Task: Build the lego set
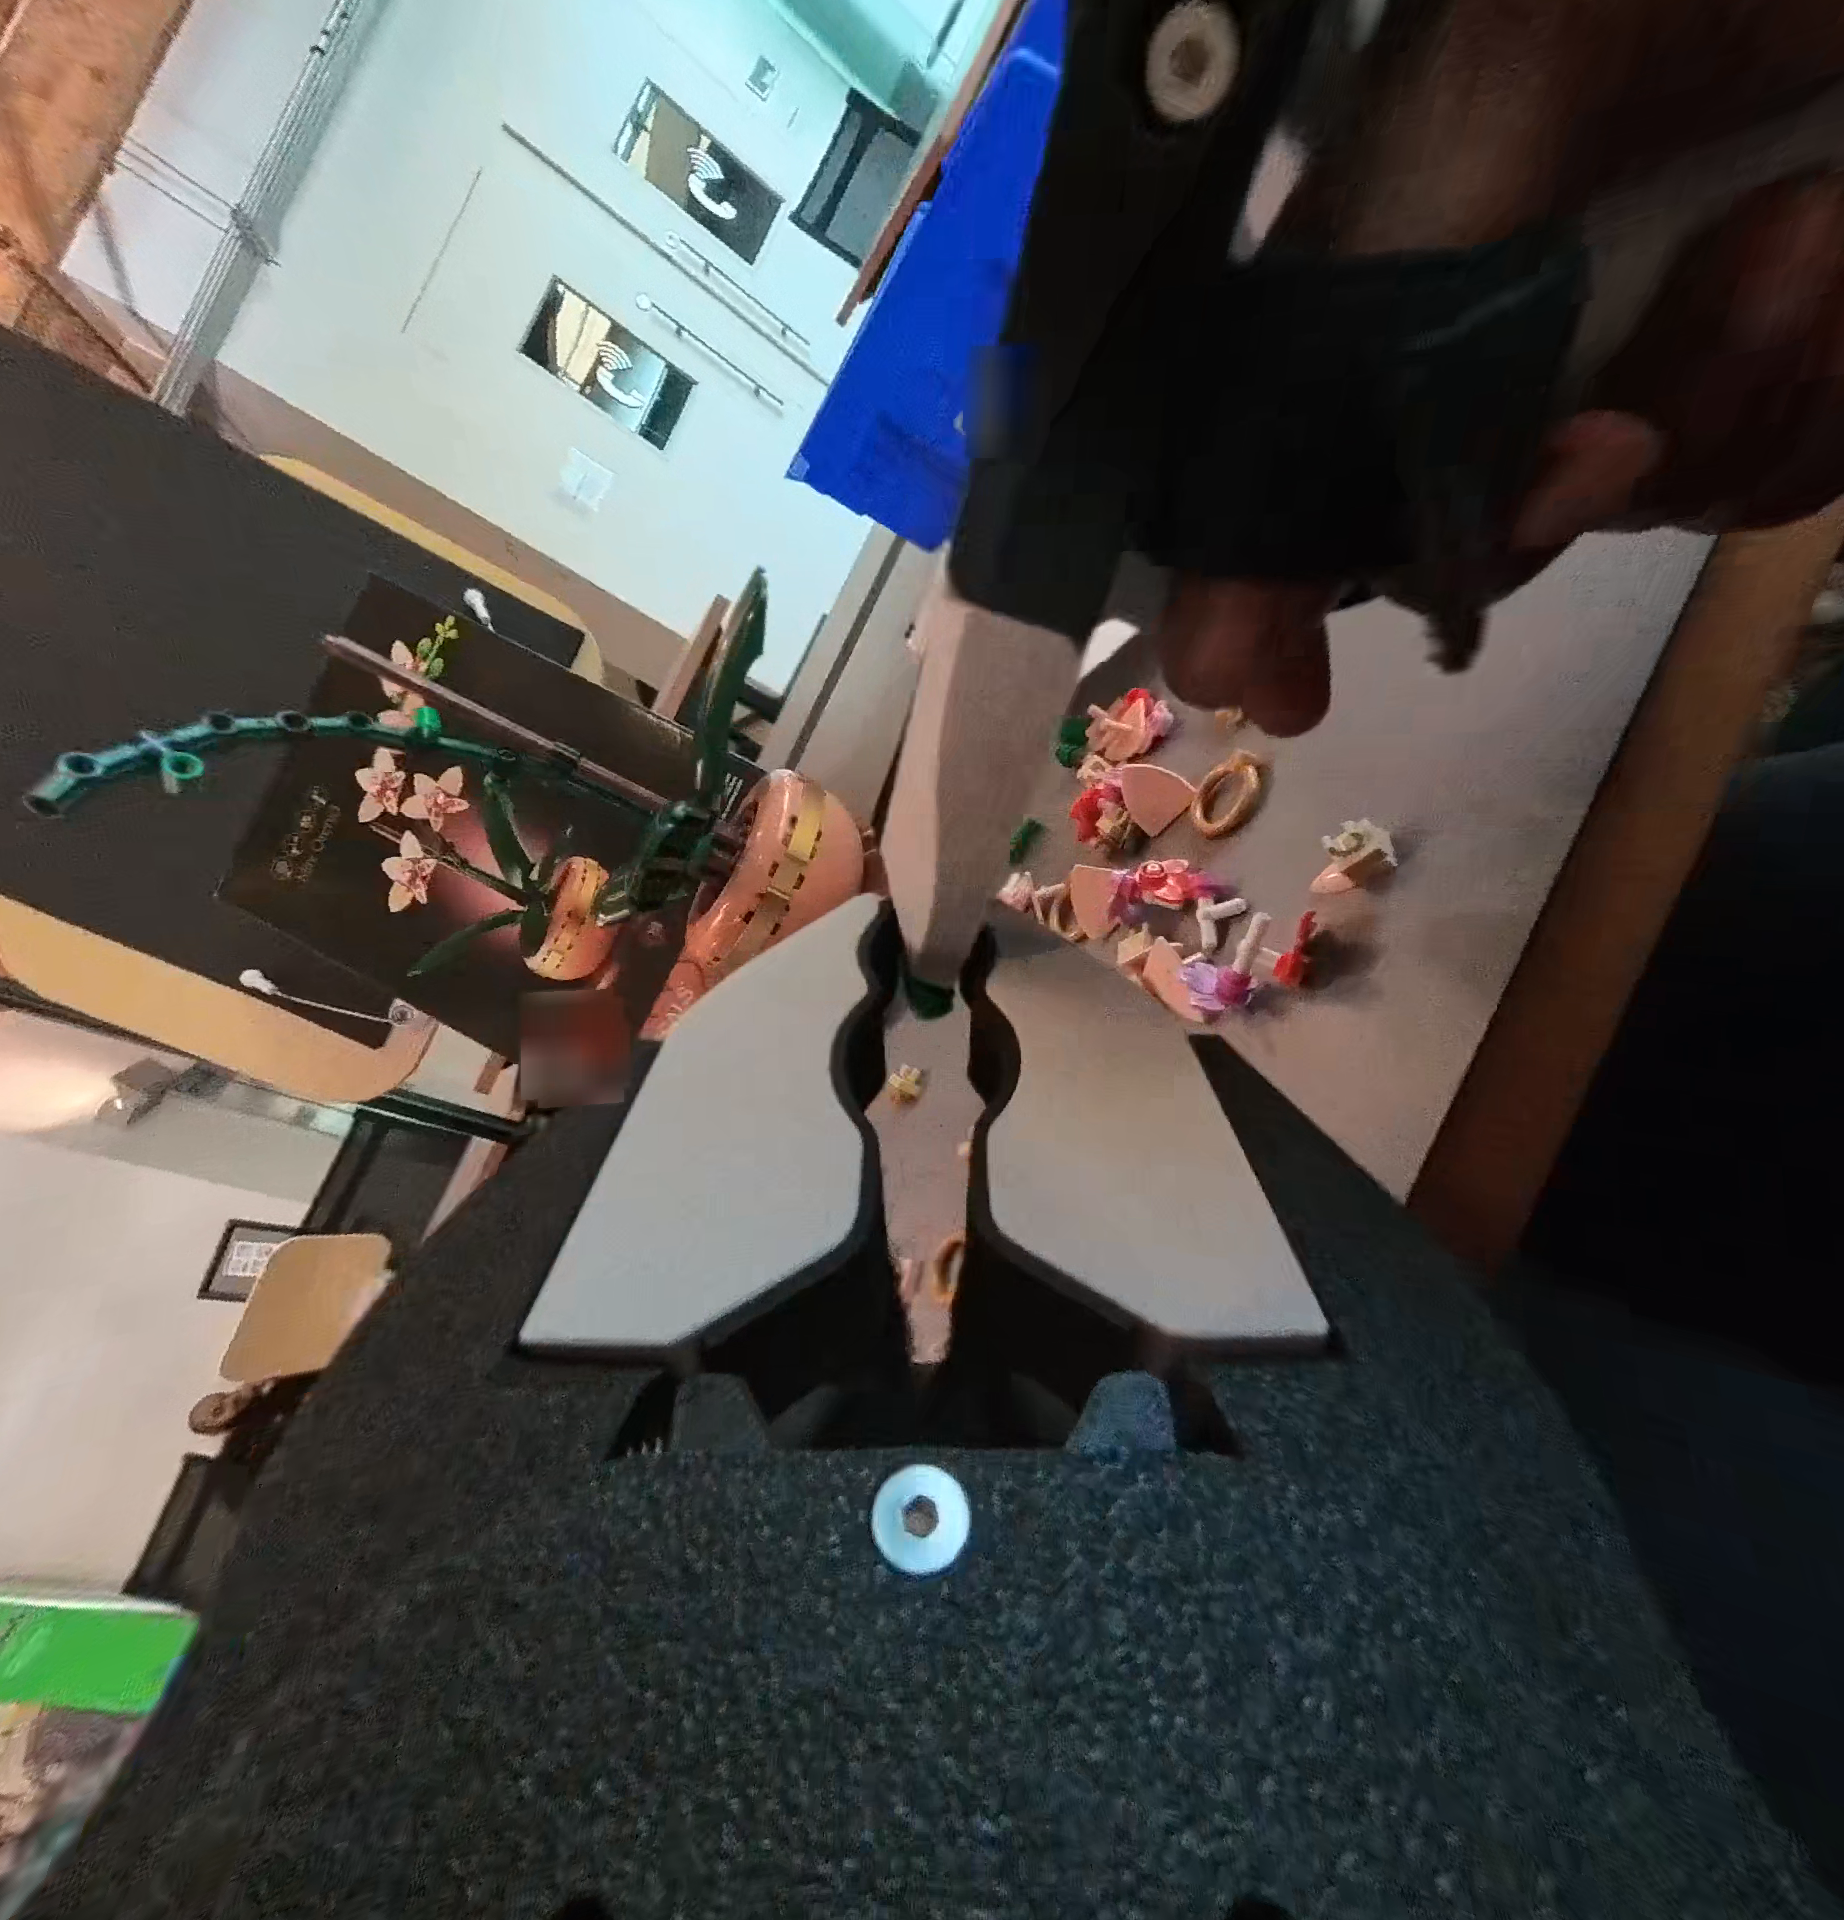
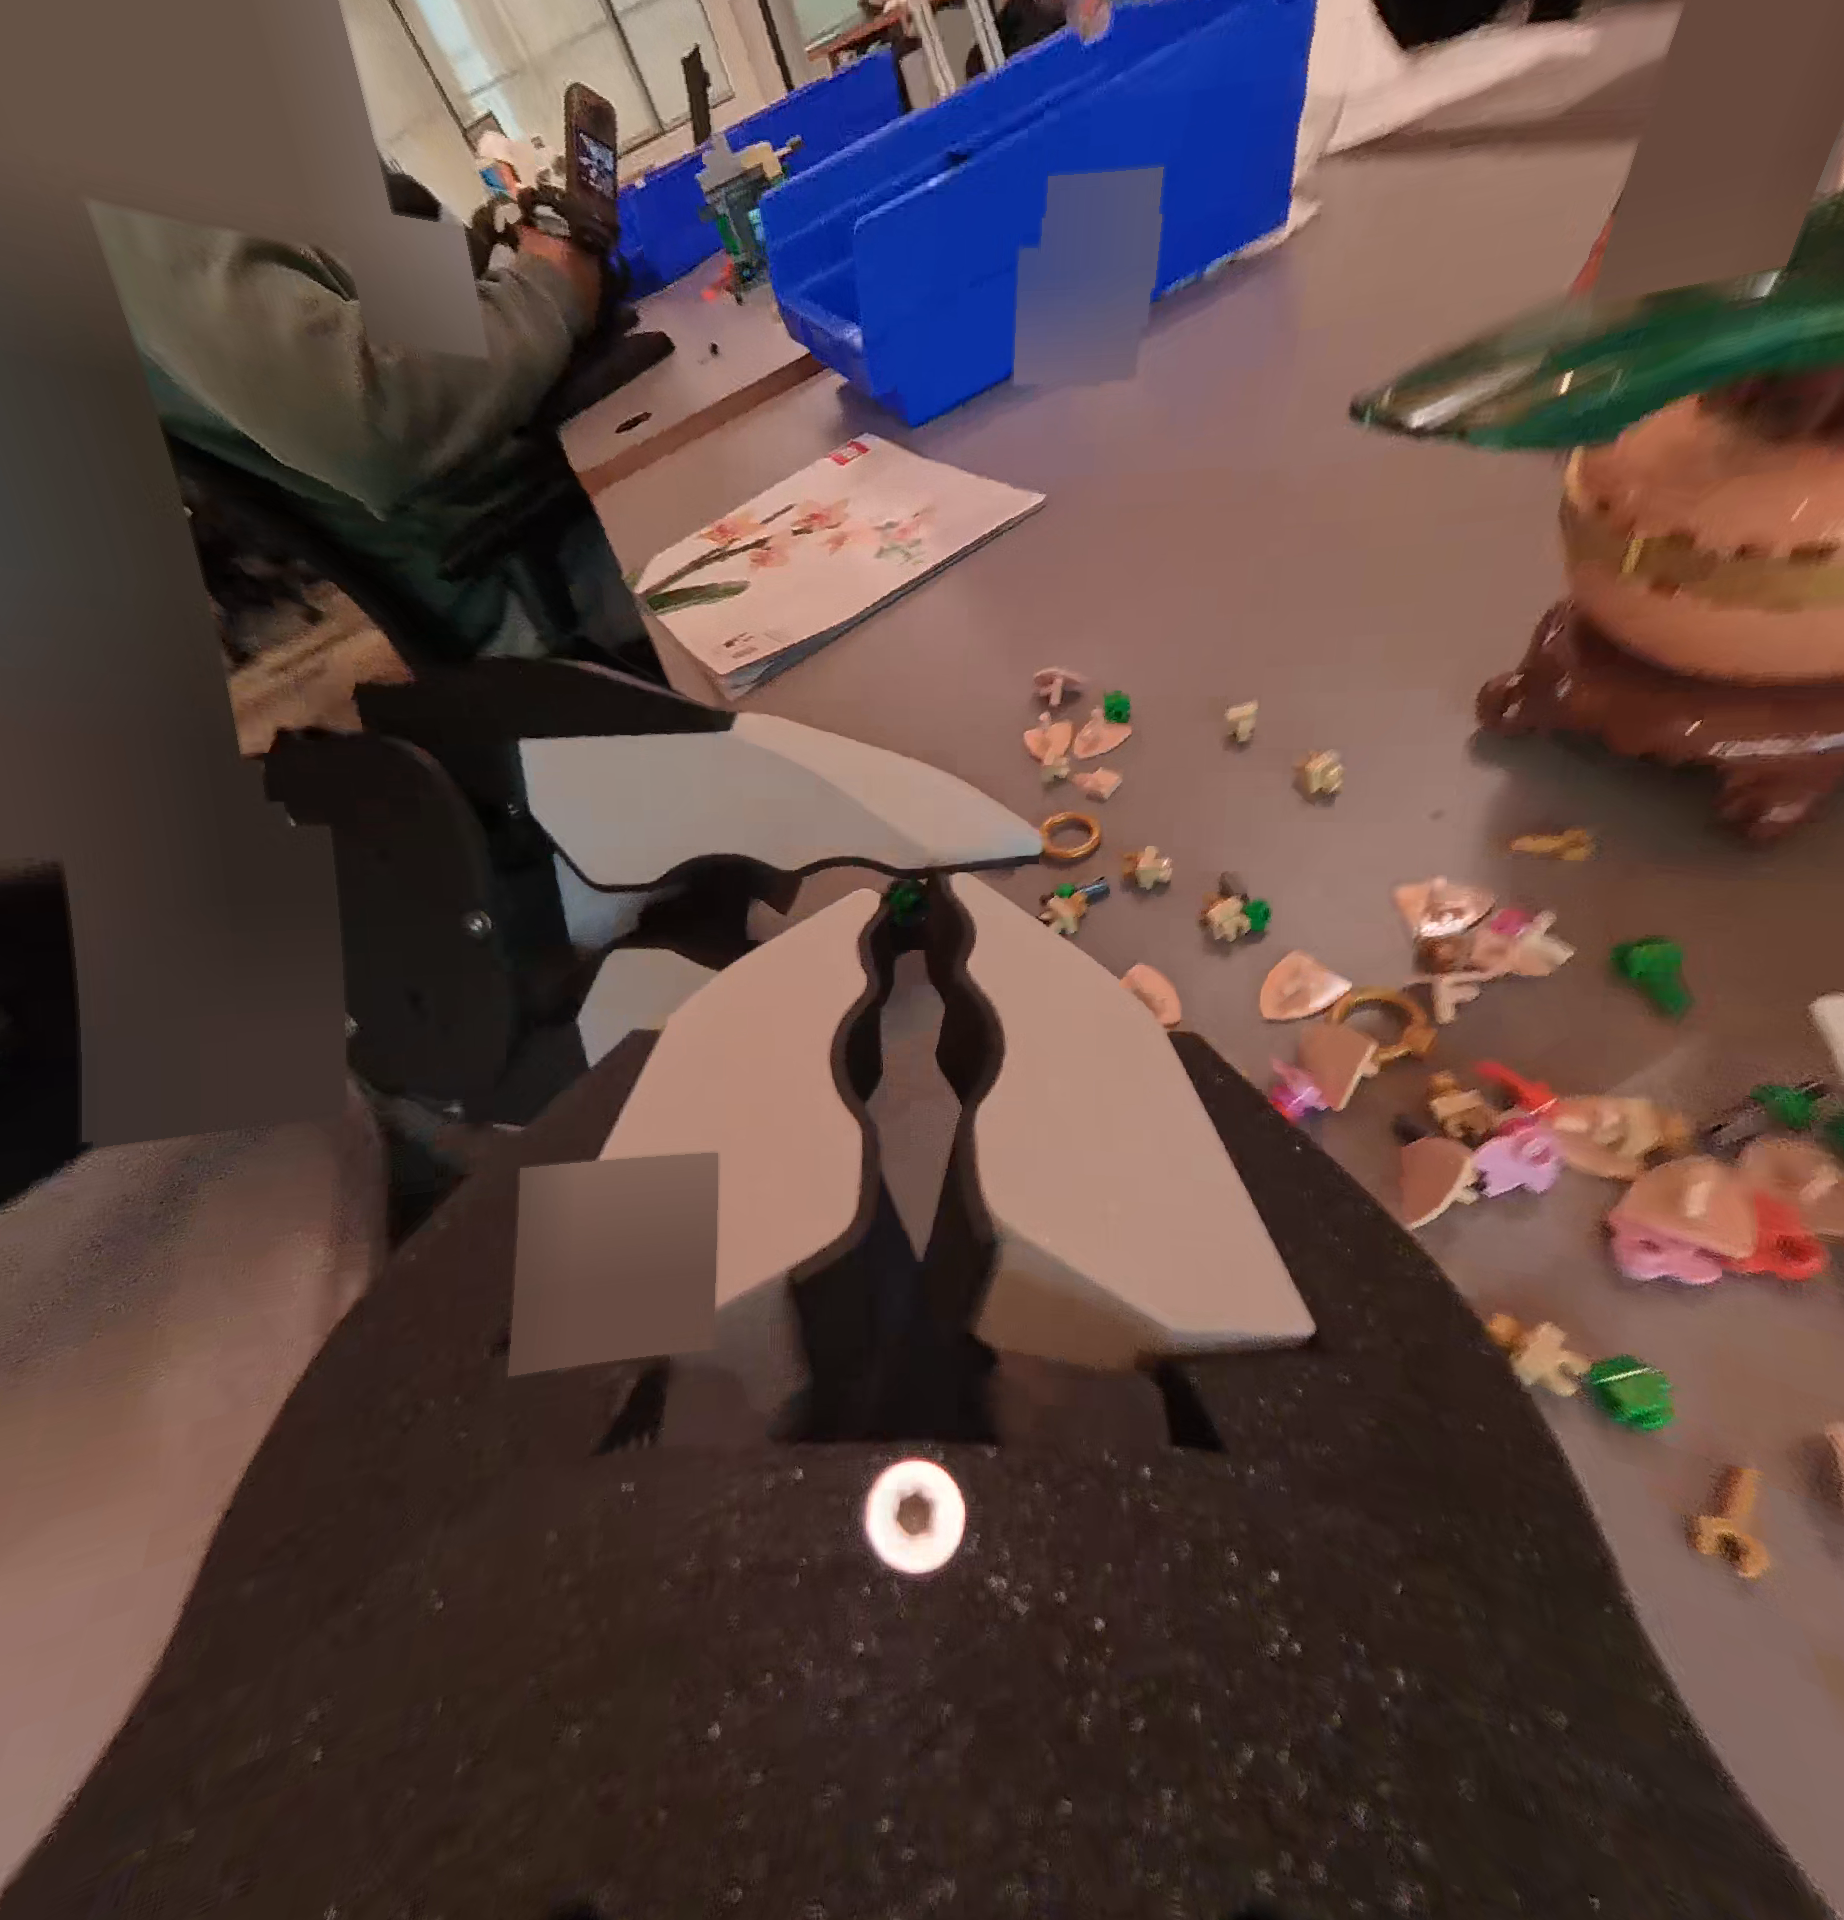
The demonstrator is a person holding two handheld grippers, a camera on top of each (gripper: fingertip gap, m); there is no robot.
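We see both grippers meeting tip to tip over the grey worktop on one small green piece: our right gripper pinches it narrowly, and the left gripper is closed to a slim gap at its tips, its hold on the piece hard to judge. At twelve o'clock in the right wrist view stand blue bins, contents hidden. Loose pieces scatter toward three o'clock beside the blurred pink pot, cut off by the edge.

Even indoor light | motion blur near edges | wide-angle edge distortion
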